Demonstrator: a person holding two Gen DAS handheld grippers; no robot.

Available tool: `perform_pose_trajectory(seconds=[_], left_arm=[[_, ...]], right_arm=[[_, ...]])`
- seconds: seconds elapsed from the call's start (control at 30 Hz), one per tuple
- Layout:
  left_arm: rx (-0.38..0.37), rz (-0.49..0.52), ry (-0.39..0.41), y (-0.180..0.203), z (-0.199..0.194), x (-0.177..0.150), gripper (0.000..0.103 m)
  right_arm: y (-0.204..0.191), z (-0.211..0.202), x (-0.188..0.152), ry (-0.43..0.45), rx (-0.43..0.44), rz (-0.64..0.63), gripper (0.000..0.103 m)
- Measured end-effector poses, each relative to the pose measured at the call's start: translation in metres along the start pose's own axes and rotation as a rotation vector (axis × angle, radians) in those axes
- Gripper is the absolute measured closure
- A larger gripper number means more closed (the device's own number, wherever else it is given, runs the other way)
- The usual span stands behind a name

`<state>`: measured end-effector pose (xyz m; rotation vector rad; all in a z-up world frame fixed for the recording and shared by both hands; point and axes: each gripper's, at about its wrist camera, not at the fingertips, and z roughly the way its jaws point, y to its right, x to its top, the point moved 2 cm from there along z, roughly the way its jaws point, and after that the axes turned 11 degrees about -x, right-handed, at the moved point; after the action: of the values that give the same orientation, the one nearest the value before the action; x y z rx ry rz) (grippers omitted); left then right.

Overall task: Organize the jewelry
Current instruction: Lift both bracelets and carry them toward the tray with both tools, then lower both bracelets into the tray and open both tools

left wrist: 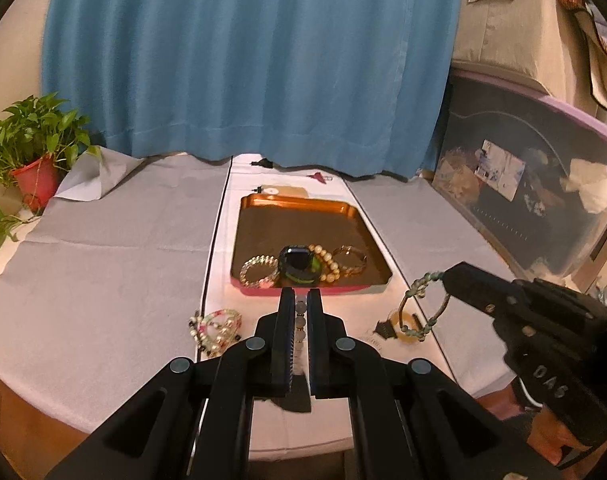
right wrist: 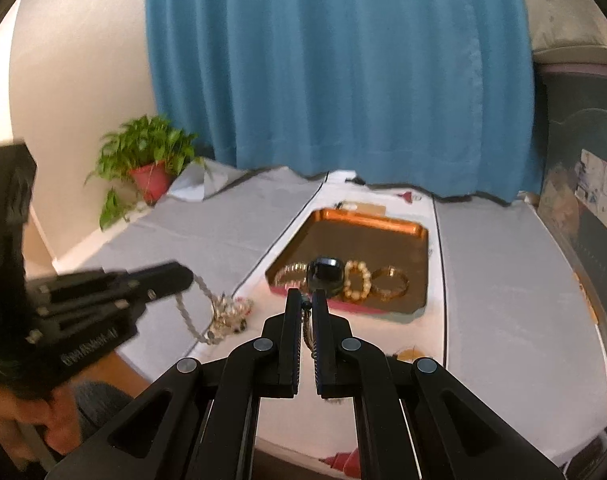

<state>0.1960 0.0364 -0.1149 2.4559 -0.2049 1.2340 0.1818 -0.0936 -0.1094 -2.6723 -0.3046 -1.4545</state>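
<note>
1. Two grippers are each closed on a piece of jewelry, both held above the table in front of the tray (left wrist: 263, 202). The left gripper (left wrist: 301, 300) pinches a pale beaded bracelet (left wrist: 300, 320), whose strand hangs down between its narrow jaws. The right gripper (right wrist: 306, 304) pinches a green beaded bracelet (left wrist: 423, 304), which hangs from its tip as an open loop.
2. The tray already holds four pieces, all bunched at its near end: a clear bead bracelet (left wrist: 257, 270), a dark smartwatch (left wrist: 299, 264), a pearl bracelet (left wrist: 327, 266) and a thin bangle (left wrist: 349, 260). The far end of the tray is bare.
3. Still outside the tray, to its near left, lies a floral bead bracelet (left wrist: 215, 324). To its near right a round pendant (left wrist: 405, 322) lies on the cloth, below the hanging green loop.
4. The step in hand looks like the carry: both bracelets are picked up and not yet delivered.
5. The next move probably calls for bringing each gripper forward over the tray, low above an unoccupied patch, and opening the jaws there so the strands settle without tangling with the pieces already in it.
</note>
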Motion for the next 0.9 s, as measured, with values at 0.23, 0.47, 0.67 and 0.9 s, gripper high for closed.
perform_pose_trajectory(seconds=[0.23, 0.47, 0.67, 0.9], left_arm=[[-0.011, 0.022, 0.016, 0.004, 0.019, 0.021, 0.100], [-0.032, 0.037, 0.072, -0.004, 0.030, 0.053, 0.100], [-0.087, 0.040, 0.118, -0.020, 0.046, 0.081, 0.100], [-0.101, 0.062, 0.117, -0.032, 0.091, 0.100, 0.100]], right_arm=[[0.011, 0.002, 0.025, 0.048, -0.011, -0.014, 0.098], [0.026, 0.030, 0.047, 0.094, 0.000, -0.014, 0.098], [0.044, 0.059, 0.057, 0.144, -0.016, 0.009, 0.098], [0.057, 0.114, 0.057, 0.129, 0.001, 0.001, 0.098]])
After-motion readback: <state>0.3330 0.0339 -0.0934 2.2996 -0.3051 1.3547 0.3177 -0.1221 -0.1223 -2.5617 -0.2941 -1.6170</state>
